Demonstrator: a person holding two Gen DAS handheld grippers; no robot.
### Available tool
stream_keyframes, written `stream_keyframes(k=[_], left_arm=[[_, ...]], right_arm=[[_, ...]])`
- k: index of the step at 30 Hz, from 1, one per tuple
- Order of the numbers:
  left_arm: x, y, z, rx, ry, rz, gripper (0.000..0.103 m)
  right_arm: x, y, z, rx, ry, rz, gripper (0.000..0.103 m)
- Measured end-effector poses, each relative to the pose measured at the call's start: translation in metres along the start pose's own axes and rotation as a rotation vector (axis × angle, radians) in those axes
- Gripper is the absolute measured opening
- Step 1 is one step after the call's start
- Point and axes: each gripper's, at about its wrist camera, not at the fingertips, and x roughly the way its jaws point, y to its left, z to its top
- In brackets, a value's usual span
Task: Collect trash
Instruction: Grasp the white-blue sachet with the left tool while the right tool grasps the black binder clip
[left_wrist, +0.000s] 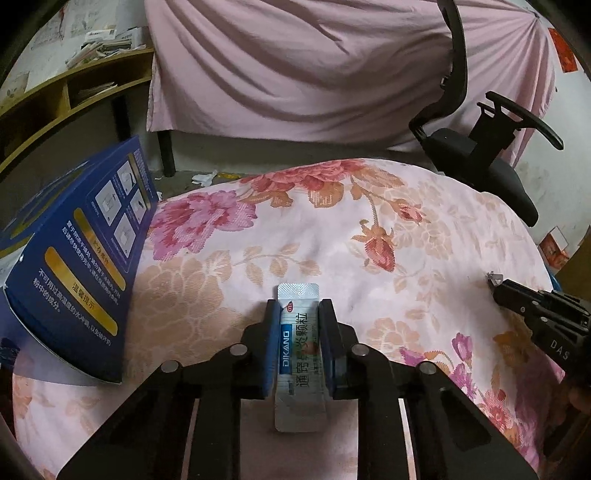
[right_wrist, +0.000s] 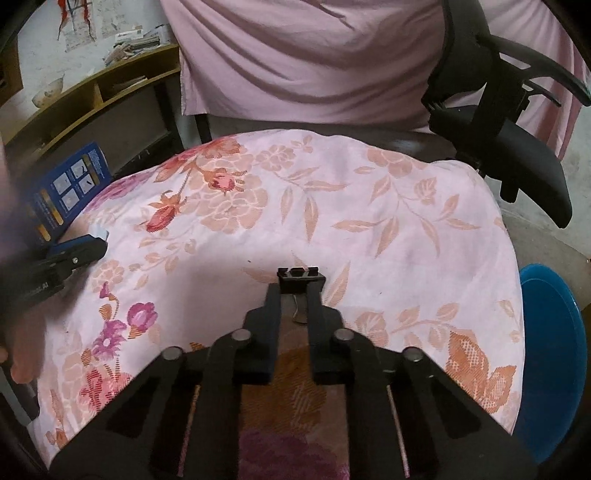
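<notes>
Crinkled silver foil sachet (left_wrist: 298, 347) is clamped flat by the left gripper (left_wrist: 298, 314) on floral cloth (left_wrist: 369, 240), while a small black plastic clip (right_wrist: 297, 276) is pinched by the right gripper (right_wrist: 295, 295).

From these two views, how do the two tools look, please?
Both are black, angular frames with round silver pivot pins. The left tool has blue pads on its fingers; the right tool has plain black fingers. Pale lettering marks each tool's side, only partly readable.
</notes>
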Motion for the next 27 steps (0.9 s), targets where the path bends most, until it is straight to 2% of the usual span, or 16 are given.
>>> stream_keyframes(k=[6,7,8,14,19,20,22,23,24,27], left_arm=[[-0.004,0.000,-0.003,-0.012,-0.017,-0.036,0.017],[-0.006,0.000,-0.003,-0.013,-0.024,-0.053,0.017],[-0.008,-0.002,-0.004,-0.011,-0.036,-0.067,0.017],[-0.020,-0.013,-0.004,0.009,-0.099,-0.126,0.017],[-0.015,-0.017,-0.003,-0.006,-0.069,-0.155,0.017],[-0.013,-0.017,-0.003,-0.011,-0.061,-0.161,0.017],[-0.010,-0.017,-0.002,-0.021,-0.045,-0.169,0.017],[-0.008,-0.018,-0.001,-0.023,-0.037,-0.171,0.017],[-0.006,-0.018,0.000,-0.025,-0.032,-0.172,0.017],[-0.005,-0.018,0.001,-0.030,-0.027,-0.182,0.017]], right_arm=[[-0.004,-0.002,-0.002,0.017,-0.014,0.018,0.040],[-0.005,-0.003,-0.002,0.023,-0.020,0.023,0.038],[-0.006,-0.004,-0.003,0.027,-0.024,0.026,0.032],[-0.013,-0.005,-0.005,0.039,-0.052,0.030,0.032],[-0.015,-0.006,-0.004,0.043,-0.063,0.025,0.034],[-0.012,-0.008,-0.003,0.055,-0.049,0.031,0.037],[-0.006,-0.011,-0.002,0.075,-0.023,0.034,0.053],[-0.003,-0.014,-0.001,0.084,-0.011,0.030,0.071],[-0.001,-0.015,0.001,0.091,-0.004,0.031,0.080],[0.005,-0.016,0.007,0.096,0.003,0.034,0.084]])
